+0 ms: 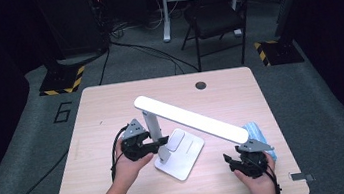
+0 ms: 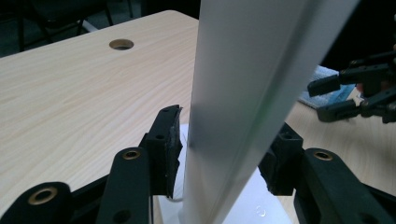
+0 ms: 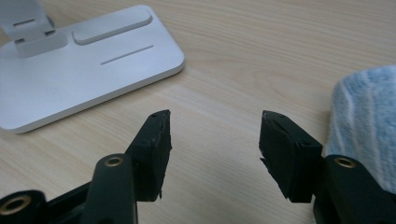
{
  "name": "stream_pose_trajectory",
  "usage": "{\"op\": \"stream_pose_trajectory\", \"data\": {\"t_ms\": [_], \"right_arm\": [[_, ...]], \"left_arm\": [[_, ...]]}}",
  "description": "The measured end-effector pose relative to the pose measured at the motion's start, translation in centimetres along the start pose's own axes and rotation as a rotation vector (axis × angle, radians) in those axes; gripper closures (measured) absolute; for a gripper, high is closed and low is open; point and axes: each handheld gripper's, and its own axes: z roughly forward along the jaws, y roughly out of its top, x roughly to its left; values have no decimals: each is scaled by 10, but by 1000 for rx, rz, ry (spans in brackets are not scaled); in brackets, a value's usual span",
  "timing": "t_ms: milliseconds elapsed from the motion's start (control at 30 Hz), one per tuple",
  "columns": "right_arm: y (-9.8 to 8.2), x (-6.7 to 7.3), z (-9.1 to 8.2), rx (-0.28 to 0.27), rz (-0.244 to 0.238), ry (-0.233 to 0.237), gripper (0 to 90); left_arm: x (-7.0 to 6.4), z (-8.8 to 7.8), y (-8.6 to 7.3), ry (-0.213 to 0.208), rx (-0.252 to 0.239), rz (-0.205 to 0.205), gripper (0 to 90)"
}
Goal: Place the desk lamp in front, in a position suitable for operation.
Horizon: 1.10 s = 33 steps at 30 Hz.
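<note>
High view: wood table (image 1: 110,105) | grey carpet (image 1: 25,146) | chair (image 1: 216,10) | both tongs spread

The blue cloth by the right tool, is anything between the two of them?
Nothing visible. The right tool is open over bare table, and the blue cloth lies just beside its jaw. The lamp base sits off to the other side.

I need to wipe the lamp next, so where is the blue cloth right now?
In the high view the blue cloth lies near the table's right edge, just beyond the right gripper and under the tip of the lamp head.
</note>
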Motion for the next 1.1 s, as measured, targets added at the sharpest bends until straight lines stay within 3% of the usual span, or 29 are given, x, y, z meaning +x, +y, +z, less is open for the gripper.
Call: {"op": "stream_pose_trajectory", "data": {"t_ms": [367,633,1100], "right_arm": [[1,11,8,12,-26,42,434],[0,14,10,14,-25,52,432],[1,30,20,39,-48,110,428]], "left_arm": [[-1,4,2,-31,-10,8,503],[-3,-1,-1,-59,-11,4,499],[-11,-16,-13,-92,-29,2,488]]}}
